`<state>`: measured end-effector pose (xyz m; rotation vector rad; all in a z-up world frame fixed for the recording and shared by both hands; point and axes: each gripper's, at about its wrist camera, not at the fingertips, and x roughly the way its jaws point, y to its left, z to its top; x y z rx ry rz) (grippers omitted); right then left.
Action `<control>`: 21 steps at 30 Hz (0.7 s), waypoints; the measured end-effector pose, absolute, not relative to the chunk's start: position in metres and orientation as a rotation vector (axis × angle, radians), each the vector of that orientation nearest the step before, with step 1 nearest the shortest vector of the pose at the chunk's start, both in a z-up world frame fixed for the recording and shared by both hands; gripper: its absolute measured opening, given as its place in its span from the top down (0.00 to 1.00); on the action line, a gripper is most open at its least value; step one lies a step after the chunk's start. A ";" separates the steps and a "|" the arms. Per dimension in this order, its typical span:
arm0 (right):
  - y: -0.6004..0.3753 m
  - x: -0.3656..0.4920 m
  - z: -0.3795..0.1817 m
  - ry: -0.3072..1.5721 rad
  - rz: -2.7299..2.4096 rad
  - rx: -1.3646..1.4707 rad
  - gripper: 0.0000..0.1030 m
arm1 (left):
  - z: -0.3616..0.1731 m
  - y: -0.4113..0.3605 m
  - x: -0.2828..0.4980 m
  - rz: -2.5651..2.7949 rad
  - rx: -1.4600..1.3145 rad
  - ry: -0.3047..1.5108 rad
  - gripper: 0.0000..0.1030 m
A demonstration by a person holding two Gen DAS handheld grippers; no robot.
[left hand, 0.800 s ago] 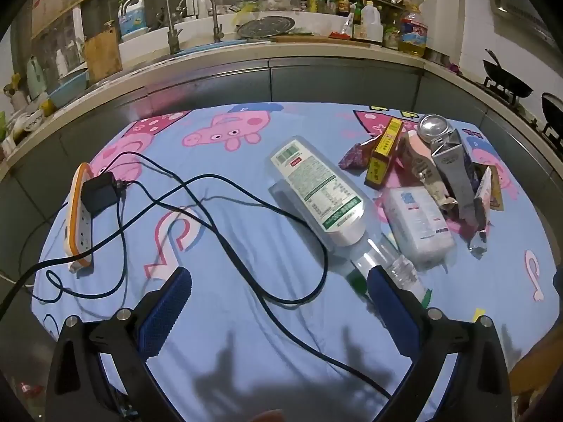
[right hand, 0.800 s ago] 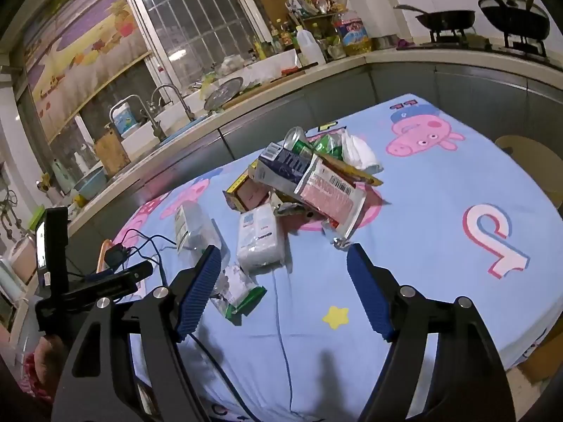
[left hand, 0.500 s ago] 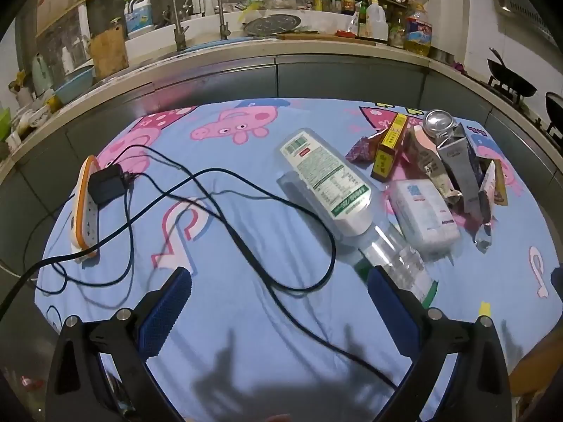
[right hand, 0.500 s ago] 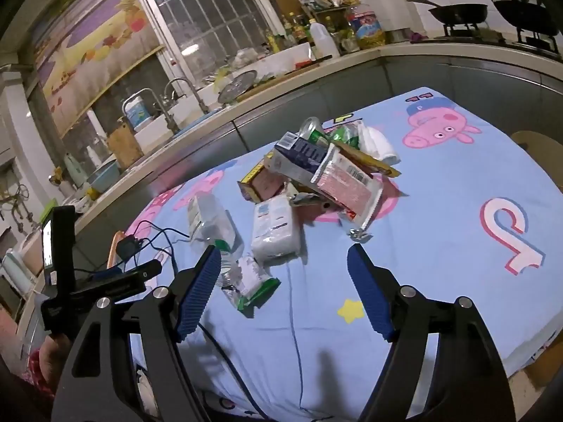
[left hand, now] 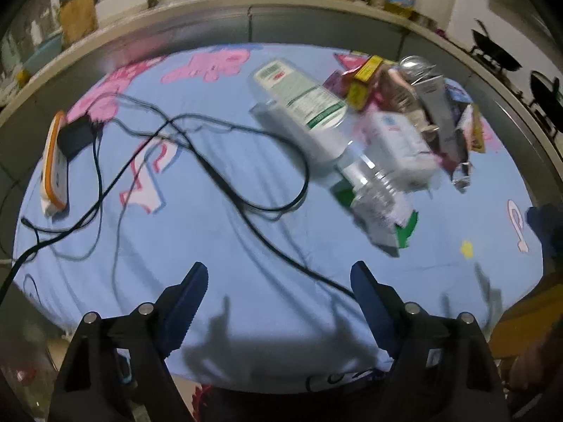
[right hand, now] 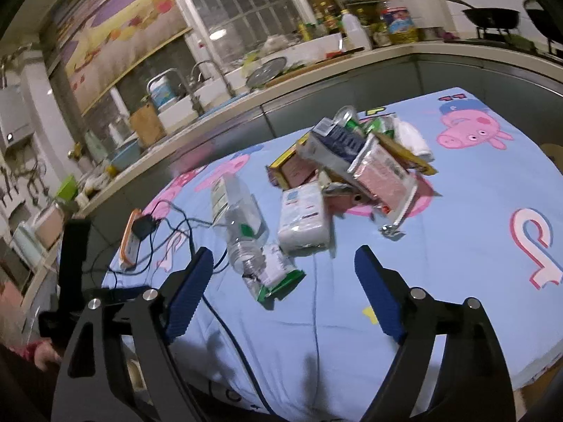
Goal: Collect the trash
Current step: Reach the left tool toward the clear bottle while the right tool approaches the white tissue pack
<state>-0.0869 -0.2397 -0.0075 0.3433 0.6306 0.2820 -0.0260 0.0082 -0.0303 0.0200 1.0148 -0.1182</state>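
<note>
Left gripper (left hand: 278, 274): jaws spread wide, nothing between the blue pads; it is held above the near edge of the blue cartoon-print cloth (left hand: 218, 239), angled steeply down. Right gripper (right hand: 283, 258): likewise released and empty, held above the near part of the same cloth.

Landmark taken: the clear plastic bottle (right hand: 237, 218), lying on its side on the cloth, cap end toward the cameras.

Trash relative to the bottle:
- A crumpled green-and-white wrapper (right hand: 276, 274) is seen against the bottle's cap end, just nearer the right gripper.
- A white soft pack (right hand: 304, 216) lies just beside the bottle, on the side toward the pile.
- The main pile of trash (right hand: 355, 161) sits beyond the white pack, farther from the bottle: a pink foil packet (right hand: 385, 179), a dark blue carton (right hand: 339, 140), a yellow-edged box (right hand: 288, 165), green wrappers and a white wad. These overlap one another; exact stacking cannot be told.

Non-trash relative to the bottle:
- Black cables (left hand: 218, 176) are looped on the cloth on the bottle's other side, one loop passing close to its body.
- An orange-and-white power strip (left hand: 54, 165) with a black plug block lies well apart from the bottle, past the cables, near the cloth's far-left edge.

The left view is motion-blurred; labels are not legible. A kitchen counter (right hand: 218, 112) with a sink runs behind the table.
</note>
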 end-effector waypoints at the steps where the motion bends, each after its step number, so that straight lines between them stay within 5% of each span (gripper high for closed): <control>1: -0.238 -0.085 -0.009 0.640 0.286 0.343 0.21 | -0.028 0.007 -0.026 -0.125 0.025 1.006 0.23; 12: -0.244 -0.079 -0.006 0.633 0.221 0.298 0.22 | -0.004 0.012 0.040 -0.015 0.050 0.841 0.20; 21: -0.235 -0.058 0.027 0.522 0.166 0.129 0.29 | -0.016 0.030 0.058 0.019 0.059 0.873 0.25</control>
